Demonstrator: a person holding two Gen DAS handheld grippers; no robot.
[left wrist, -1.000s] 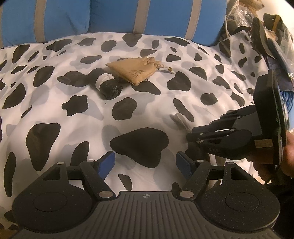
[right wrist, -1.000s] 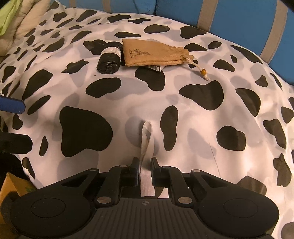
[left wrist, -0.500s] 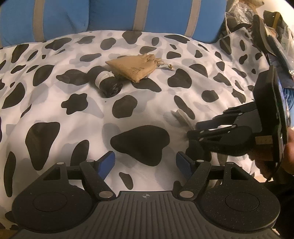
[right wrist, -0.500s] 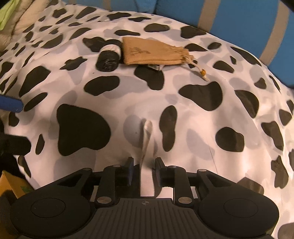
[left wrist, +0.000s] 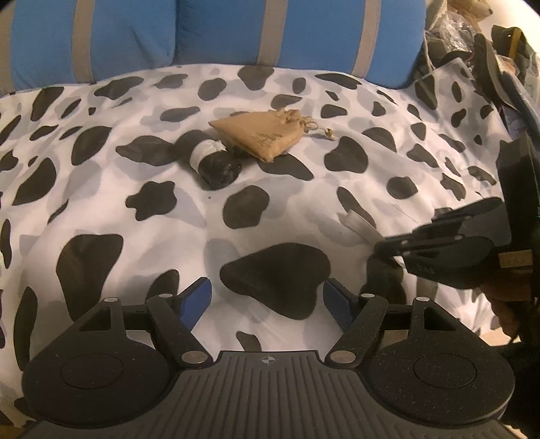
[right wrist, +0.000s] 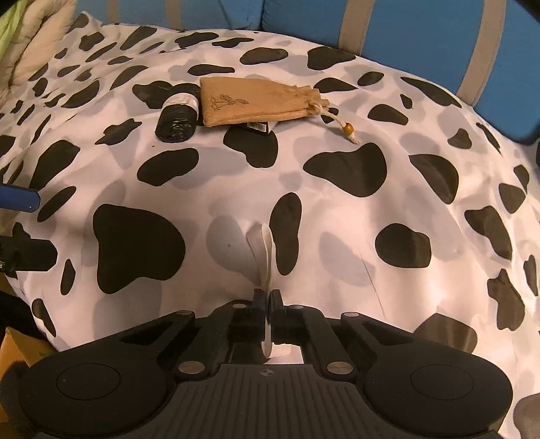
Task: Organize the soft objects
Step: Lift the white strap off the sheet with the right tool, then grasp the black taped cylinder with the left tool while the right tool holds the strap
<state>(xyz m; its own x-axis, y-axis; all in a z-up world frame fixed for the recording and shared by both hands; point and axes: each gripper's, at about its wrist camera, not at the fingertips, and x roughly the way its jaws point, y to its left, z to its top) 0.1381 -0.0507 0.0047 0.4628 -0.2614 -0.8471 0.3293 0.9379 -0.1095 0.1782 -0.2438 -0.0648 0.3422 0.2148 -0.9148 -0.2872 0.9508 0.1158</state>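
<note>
Since the earlier frames the right gripper (right wrist: pixel 268 300) has let its jaws out a little and then closed them again, and they now stand all but shut on the white strap (right wrist: pixel 265 250), which runs between the pads and pokes out behind them; the strap has also changed shape, its free loop now bunched and standing up off the sheet (right wrist: pixel 337 216) just ahead of the fingertips, where before it lay flatter and longer; so the step in hand reads as a re-grip on the strap, now made, and the next move probably calls for a lift or a carry with the jaws kept tight, since so thin and limp a thing could slip; the left wrist view shows the same strap (left wrist: pixel 359 224) leading into the right gripper (left wrist: pixel 381 248) from the side; the left gripper (left wrist: pixel 266 297) hovers with its blue pads (left wrist: pixel 195 297) wide apart and nothing between them, over a black blotch of the sheet; farther off, well apart from both grippers, lie a tan pouch (right wrist: pixel 256 101) and, touching its near end, a black roll (right wrist: pixel 177 118); blue cushions (left wrist: pixel 219 30) back the bed.
</note>
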